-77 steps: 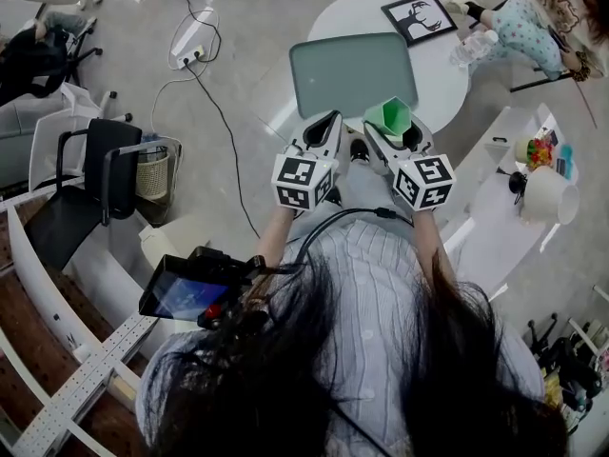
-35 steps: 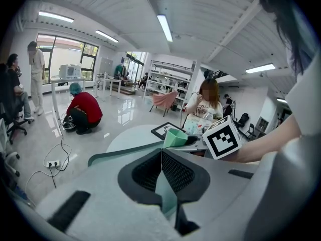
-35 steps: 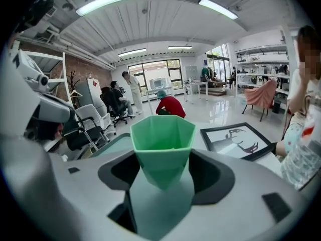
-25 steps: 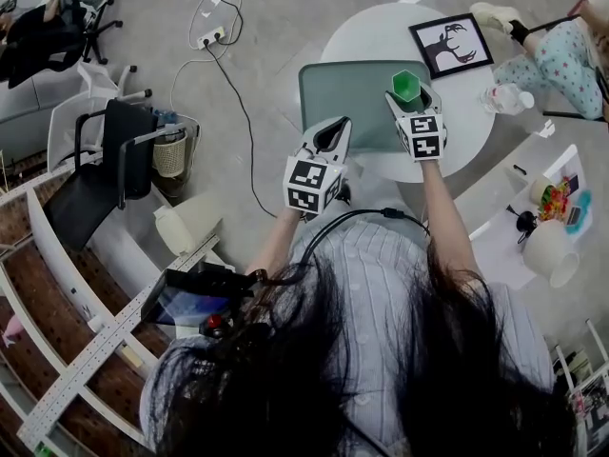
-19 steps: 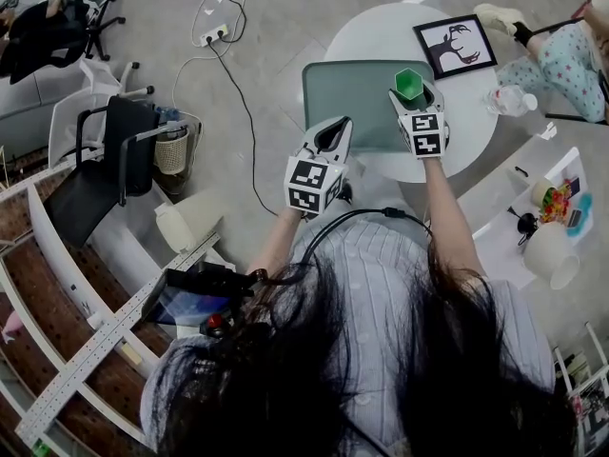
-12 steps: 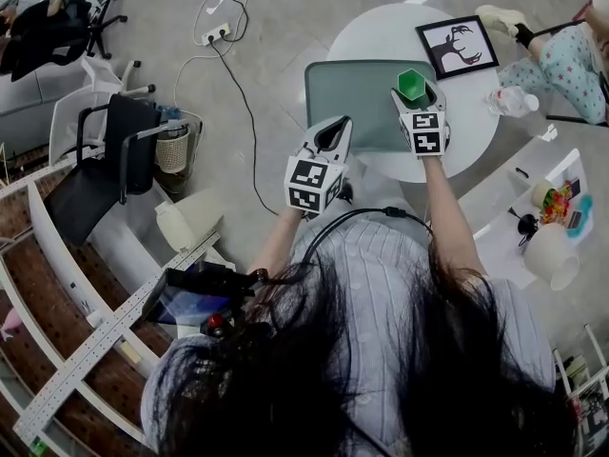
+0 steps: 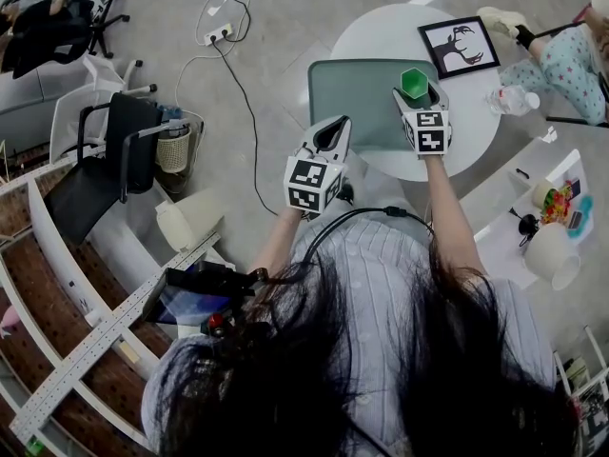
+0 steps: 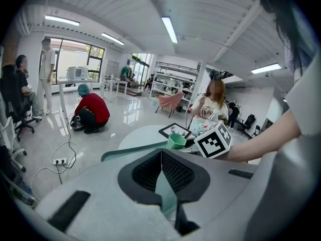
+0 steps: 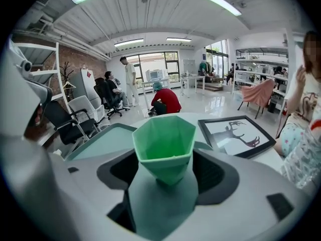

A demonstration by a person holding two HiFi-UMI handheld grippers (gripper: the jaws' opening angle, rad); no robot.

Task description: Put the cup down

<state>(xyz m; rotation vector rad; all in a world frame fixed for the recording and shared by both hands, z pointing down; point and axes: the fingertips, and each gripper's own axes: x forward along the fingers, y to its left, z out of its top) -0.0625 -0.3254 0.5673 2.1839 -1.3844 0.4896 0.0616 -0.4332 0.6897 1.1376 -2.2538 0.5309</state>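
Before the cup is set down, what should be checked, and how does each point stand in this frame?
1. Grip: right gripper jaws shut on the green cup: ok.
2. Cup upright, mouth up: ok.
3. Tray under the cup bare: ok.
4. Cup base touching the tray: cannot tell.
5. Left gripper shut, empty, at the tray's near edge, apart from the cup: ok.
6. Picture frame beside the tray, apart from the cup: ok.

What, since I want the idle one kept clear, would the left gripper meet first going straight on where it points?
Probably the green tray on the round table: its near rim lies just past the left gripper's shut tips. Depth is unclear.
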